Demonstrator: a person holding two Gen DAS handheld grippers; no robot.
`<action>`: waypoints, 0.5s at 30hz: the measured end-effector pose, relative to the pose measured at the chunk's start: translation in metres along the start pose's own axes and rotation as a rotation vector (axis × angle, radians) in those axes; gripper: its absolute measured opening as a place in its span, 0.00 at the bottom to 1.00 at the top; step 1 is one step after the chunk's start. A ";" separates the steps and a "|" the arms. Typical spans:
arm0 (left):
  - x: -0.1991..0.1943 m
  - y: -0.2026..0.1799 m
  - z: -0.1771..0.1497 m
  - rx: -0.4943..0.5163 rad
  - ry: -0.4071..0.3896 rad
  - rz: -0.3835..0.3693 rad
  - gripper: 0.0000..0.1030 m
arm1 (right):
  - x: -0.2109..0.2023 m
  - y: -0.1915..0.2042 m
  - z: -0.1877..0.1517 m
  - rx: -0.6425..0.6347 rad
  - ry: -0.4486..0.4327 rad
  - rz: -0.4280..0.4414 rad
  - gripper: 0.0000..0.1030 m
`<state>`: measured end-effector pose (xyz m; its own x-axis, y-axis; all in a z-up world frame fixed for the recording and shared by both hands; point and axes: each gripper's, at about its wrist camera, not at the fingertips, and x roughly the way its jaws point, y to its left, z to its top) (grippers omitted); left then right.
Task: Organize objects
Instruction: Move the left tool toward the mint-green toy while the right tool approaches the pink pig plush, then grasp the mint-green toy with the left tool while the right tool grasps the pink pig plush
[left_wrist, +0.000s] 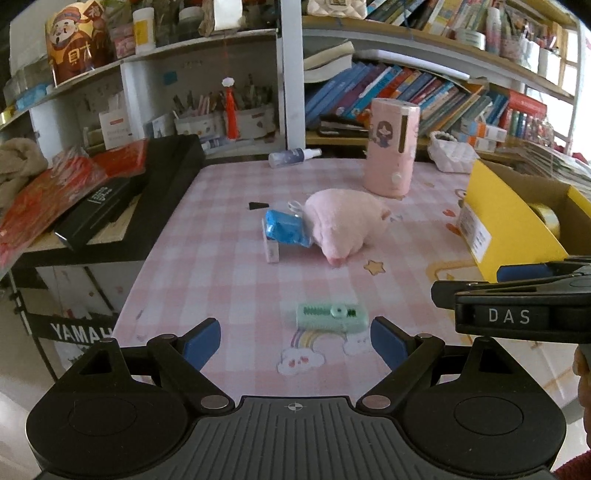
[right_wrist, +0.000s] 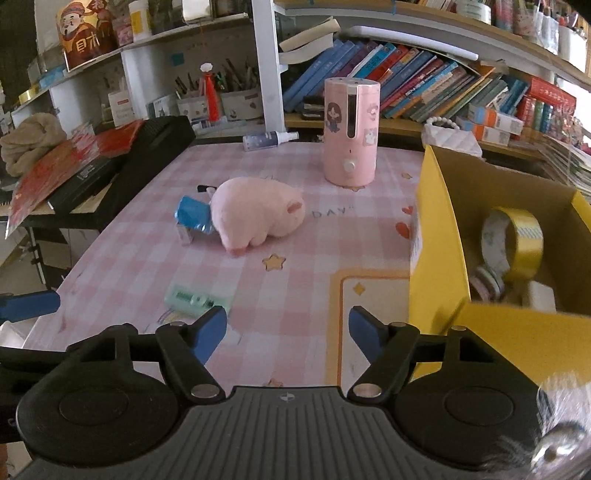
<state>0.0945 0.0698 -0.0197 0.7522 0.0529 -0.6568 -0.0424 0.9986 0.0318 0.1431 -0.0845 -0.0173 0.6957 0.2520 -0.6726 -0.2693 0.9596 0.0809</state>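
Observation:
A small green box lies on the pink checked table just ahead of my open, empty left gripper. It also shows in the right wrist view, left of my open, empty right gripper. A pink plush pig lies mid-table against a blue packet. A yellow cardboard box at the right holds tape rolls. The right gripper's body shows at the right of the left wrist view.
A tall pink humidifier stands at the back. A spray bottle lies at the far edge. A black keyboard stand with red folders borders the left. Bookshelves run behind.

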 end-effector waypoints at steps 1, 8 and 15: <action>0.003 0.000 0.003 -0.003 0.004 0.005 0.88 | 0.004 -0.002 0.003 -0.001 0.003 0.004 0.70; 0.025 0.001 0.017 -0.016 0.028 0.034 0.88 | 0.030 -0.005 0.022 -0.018 0.019 0.040 0.70; 0.051 -0.010 0.022 0.016 0.104 0.006 0.88 | 0.052 -0.011 0.040 -0.016 0.029 0.066 0.70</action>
<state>0.1479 0.0631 -0.0373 0.6793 0.0592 -0.7315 -0.0354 0.9982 0.0479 0.2088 -0.0768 -0.0241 0.6569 0.3108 -0.6869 -0.3248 0.9389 0.1142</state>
